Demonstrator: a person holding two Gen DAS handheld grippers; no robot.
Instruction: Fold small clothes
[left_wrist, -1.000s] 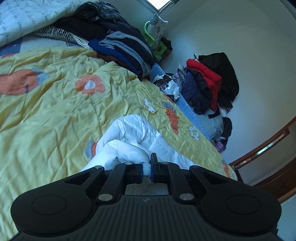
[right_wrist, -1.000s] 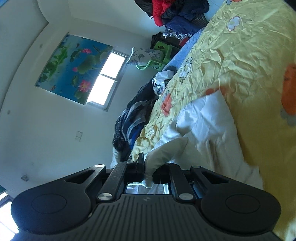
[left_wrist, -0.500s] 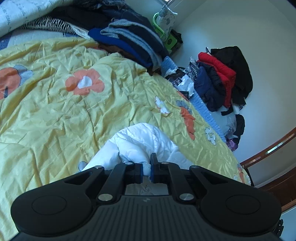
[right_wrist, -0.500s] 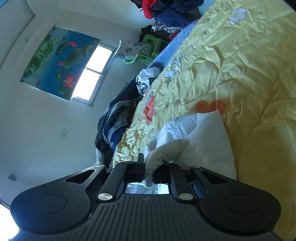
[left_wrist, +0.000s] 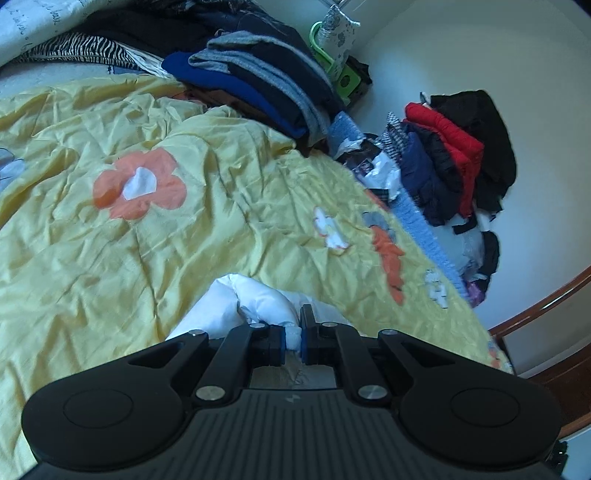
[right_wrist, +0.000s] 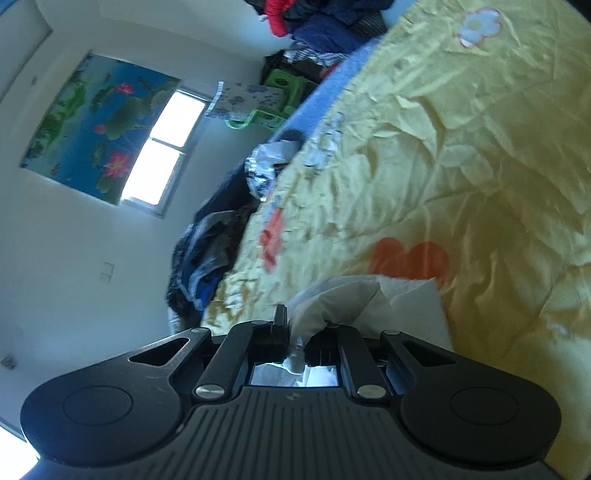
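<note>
On the yellow flowered quilt (left_wrist: 229, 206) that covers the bed, you hold one white garment (left_wrist: 255, 299) with both tools. Your left tongs (left_wrist: 292, 336) are pressed together on a bunched fold of its fabric, which shows as a white strip between the blue pads (left_wrist: 281, 341); the rest of the cloth mounds up just ahead of the fingertips and rests on the quilt. Your right tongs (right_wrist: 295, 341) likewise pinch a gathered twist of the same white garment (right_wrist: 343, 299), with a flatter panel of it lying against the quilt beside an orange flower print (right_wrist: 410, 258). The right wrist view is rolled sideways, so the bed runs up its right half.

At the far end of the bed, the left wrist view shows a stack of folded dark clothes (left_wrist: 258, 81), blue and grey among them, with a zebra-striped cloth (left_wrist: 81, 51) to its left. Beyond the bed's edge a heap of red, navy and black jackets (left_wrist: 458, 155) leans on the white wall. A green plastic stool (right_wrist: 273, 96), a window (right_wrist: 162, 147) and a lotus picture (right_wrist: 92, 125) appear in the right wrist view.
</note>
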